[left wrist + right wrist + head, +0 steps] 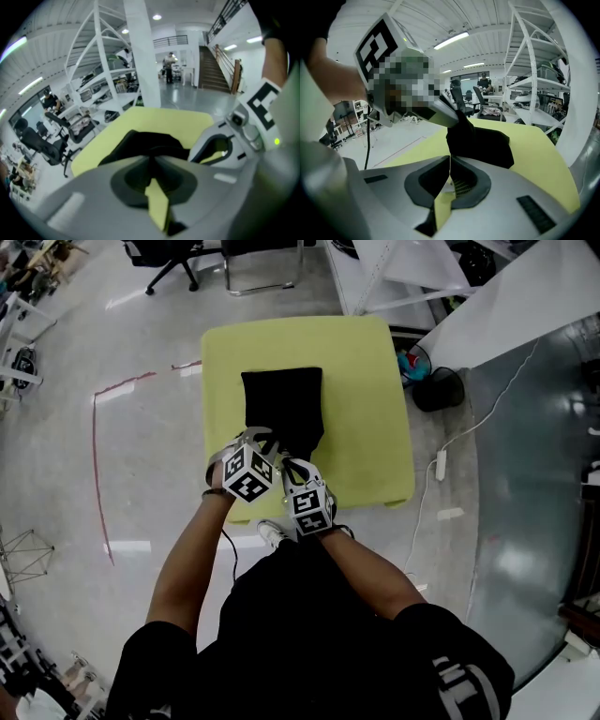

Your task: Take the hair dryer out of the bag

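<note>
A black bag (281, 399) lies flat on the yellow-green table (366, 381). No hair dryer shows; what is inside the bag is hidden. My left gripper (265, 440) is at the bag's near left corner, shut on the bag's edge. In the right gripper view, the left gripper (457, 123) lifts the black fabric (487, 145) into a peak. The left gripper view shows its closed jaws (152, 158) right at the dark cloth (150, 140). My right gripper (292, 465) hovers beside it at the bag's near edge, shut (450, 159), with nothing between the jaws.
The table (534, 140) stands on a grey floor with a red tape line (98, 474) to its left. Office chairs (173, 259) sit at the back. A white cable with a plug block (439, 465) and a black round object (439, 388) lie to the right. White shelving (140, 51) stands beyond.
</note>
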Demonstrator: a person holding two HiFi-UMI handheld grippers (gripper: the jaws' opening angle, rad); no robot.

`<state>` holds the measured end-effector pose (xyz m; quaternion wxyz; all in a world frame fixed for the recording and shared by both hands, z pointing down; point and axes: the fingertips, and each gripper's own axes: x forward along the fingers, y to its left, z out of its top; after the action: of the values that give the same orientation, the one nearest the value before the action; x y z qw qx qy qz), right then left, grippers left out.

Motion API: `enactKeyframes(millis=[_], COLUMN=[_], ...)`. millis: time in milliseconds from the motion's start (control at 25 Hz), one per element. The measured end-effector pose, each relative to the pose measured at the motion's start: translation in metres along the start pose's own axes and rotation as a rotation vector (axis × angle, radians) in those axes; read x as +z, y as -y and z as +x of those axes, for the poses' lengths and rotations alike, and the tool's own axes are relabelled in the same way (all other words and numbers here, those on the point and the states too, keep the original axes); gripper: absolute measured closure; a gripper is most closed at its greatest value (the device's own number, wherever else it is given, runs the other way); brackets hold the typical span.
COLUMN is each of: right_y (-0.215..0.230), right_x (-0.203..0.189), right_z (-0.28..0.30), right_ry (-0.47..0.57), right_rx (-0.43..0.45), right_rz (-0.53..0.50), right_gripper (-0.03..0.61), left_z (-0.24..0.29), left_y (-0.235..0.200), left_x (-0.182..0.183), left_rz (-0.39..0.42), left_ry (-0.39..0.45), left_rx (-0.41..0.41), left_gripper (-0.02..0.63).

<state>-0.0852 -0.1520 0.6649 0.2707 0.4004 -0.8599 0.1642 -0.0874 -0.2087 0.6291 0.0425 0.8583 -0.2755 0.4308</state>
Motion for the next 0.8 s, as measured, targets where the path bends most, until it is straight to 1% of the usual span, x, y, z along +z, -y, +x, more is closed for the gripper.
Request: enactKeyframes(millis=[120, 320, 480, 640, 800], right_y=[0.009, 0.016, 0.025, 0.037, 0.051], right_x=[0.004, 0.011, 0.007, -0.002, -0.01], right_z=[0.013, 0.029, 0.037, 0.042, 0.046], right_ry=[-0.008, -0.017, -0.051, -0.094, -0.125], right_rx=[-0.014, -0.037, -0.077, -0.119, -0.162], right_rz=[0.021, 0.052, 0.077, 0.092, 0.116], right_gripper=[0.571, 0.571, 0.571, 0.569, 0.569], left_z=[0.003, 0.006, 0.009, 0.01, 0.009], left_y=[-0.012, -0.023, -0.029, -0.035, -0.037], left_x=[0.004, 0.011, 0.014, 0.021, 0.026], left_rz=[-0.032, -0.137, -0.142, -0.157, -0.145], left_ry=[0.012, 0.053, 0.06, 0.098, 0.115], left_rx=[-0.005, -0.059, -0.071, -0.068, -0.071], left_gripper=[0.595, 0.595, 0.595, 0.598, 0.598])
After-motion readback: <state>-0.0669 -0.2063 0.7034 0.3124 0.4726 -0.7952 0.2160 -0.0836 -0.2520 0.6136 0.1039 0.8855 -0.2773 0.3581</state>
